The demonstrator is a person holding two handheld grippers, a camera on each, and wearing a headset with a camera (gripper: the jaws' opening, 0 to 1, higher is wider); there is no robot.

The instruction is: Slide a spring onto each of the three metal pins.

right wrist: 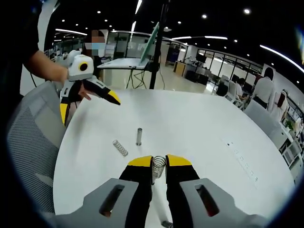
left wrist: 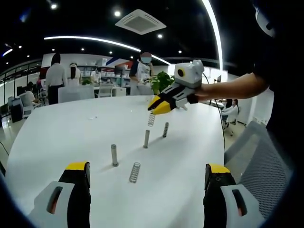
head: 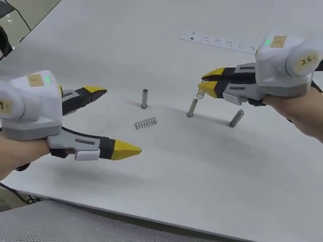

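Three metal pins stand on the white table (head: 166, 171). The left pin (head: 144, 98) (left wrist: 114, 155) (right wrist: 139, 136) and the middle pin (head: 192, 107) (left wrist: 147, 138) are bare. The right pin (head: 236, 118) (left wrist: 165, 129) wears a spring. A loose spring (head: 146, 123) (left wrist: 135, 172) (right wrist: 120, 147) lies flat near the left pin. My right gripper (head: 206, 83) (left wrist: 159, 107) (right wrist: 159, 166) is shut on another spring (head: 201, 94) (left wrist: 151, 119) (right wrist: 159, 163), hanging just above the middle pin. My left gripper (head: 113, 121) (left wrist: 147, 173) (right wrist: 89, 107) hovers open, left of the pins, holding nothing.
A white power strip (head: 217, 43) (right wrist: 240, 159) lies at the far side of the table. A grey mesh chair (head: 75, 222) (left wrist: 266, 156) stands at the near edge. People and desks fill the office beyond the table.
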